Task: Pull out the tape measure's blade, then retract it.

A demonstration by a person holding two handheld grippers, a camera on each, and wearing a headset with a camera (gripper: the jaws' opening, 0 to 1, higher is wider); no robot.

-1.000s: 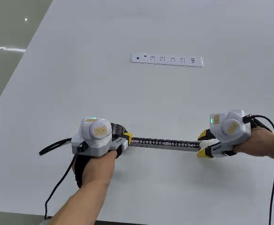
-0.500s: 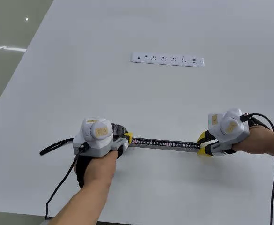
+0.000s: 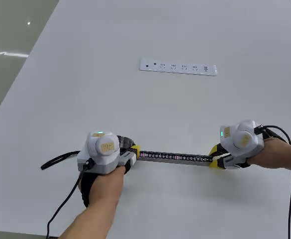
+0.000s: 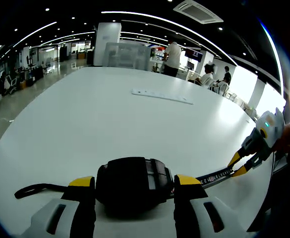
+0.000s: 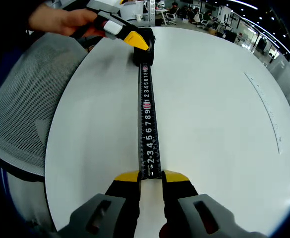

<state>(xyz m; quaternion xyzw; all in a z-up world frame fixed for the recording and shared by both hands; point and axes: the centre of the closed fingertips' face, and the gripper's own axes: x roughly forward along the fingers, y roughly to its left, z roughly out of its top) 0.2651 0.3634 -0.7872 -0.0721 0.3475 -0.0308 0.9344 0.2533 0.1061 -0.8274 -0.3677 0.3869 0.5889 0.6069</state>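
Blade (image 5: pixel 146 114) runs straight along the worktop (image 3: pixel 185 114) between them, since the left hand-held gripper (image 3: pixel 132 155) clamps the tape measure case (image 4: pixel 133 186) as an anchor and the right hand-held gripper (image 5: pixel 151 174) pinches its tip.

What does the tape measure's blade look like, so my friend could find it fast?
On the big white table, near its front edge, two grippers face each other. The left gripper clamps a black case; the right gripper pinches the blade, a thin dark strip stretched between them. Only it carries printed numbers, unlike the white power strip behind.
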